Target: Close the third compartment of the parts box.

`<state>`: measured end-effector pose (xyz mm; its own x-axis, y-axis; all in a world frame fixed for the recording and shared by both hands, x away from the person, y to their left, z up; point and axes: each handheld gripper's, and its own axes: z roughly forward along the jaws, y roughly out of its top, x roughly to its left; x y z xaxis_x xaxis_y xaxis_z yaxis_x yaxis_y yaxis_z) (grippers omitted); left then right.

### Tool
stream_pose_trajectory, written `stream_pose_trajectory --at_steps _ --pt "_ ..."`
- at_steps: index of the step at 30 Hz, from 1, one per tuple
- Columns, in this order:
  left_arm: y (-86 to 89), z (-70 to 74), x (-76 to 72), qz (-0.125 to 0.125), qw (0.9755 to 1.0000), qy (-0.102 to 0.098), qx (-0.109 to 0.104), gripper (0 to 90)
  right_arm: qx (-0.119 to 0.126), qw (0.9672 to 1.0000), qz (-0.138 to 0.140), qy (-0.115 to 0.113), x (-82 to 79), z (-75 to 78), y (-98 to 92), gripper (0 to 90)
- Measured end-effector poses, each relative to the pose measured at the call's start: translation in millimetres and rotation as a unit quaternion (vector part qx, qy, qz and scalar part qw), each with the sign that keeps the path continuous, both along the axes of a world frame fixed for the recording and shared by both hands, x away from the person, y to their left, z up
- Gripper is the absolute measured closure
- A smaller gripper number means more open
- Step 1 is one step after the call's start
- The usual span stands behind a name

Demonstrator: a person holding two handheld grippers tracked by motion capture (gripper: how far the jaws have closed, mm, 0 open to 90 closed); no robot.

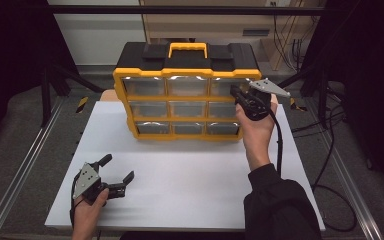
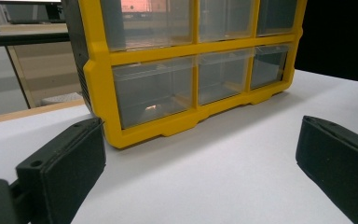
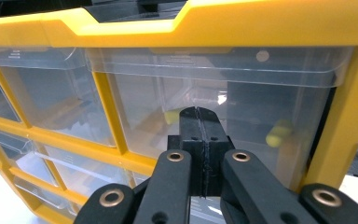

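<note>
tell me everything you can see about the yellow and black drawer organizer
The drawer organizer stands upright on the white table, near its far edge. Its frame looks like yellow plastic, with a black top and a yellow carry handle. The front holds three rows of three clear drawers, all shut. The top right drawer holds small yellow pieces. The right gripper, jaws shut, is up against that drawer; actual contact is unclear. The left gripper is open and apart.

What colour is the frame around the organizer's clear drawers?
Yellow; the organizer frame shows best in the left gripper view, with a black body behind it.
</note>
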<state>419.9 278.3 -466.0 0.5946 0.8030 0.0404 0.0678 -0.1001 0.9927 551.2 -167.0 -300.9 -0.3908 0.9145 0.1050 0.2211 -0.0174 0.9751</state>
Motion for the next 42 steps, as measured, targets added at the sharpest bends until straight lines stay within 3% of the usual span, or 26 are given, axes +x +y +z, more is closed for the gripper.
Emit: stream_pose_trajectory --at_steps 17,42 --pt "0.5 0.2 -0.2 0.001 1.0 0.0 -0.002 0.9 0.0 1.0 0.009 0.001 -0.8 1.1 1.5 90.0" --pt "0.8 0.6 -0.4 -0.001 1.0 -0.002 -0.005 0.9 -0.008 0.9991 0.042 -0.008 -19.9 10.2 2.6 90.0"
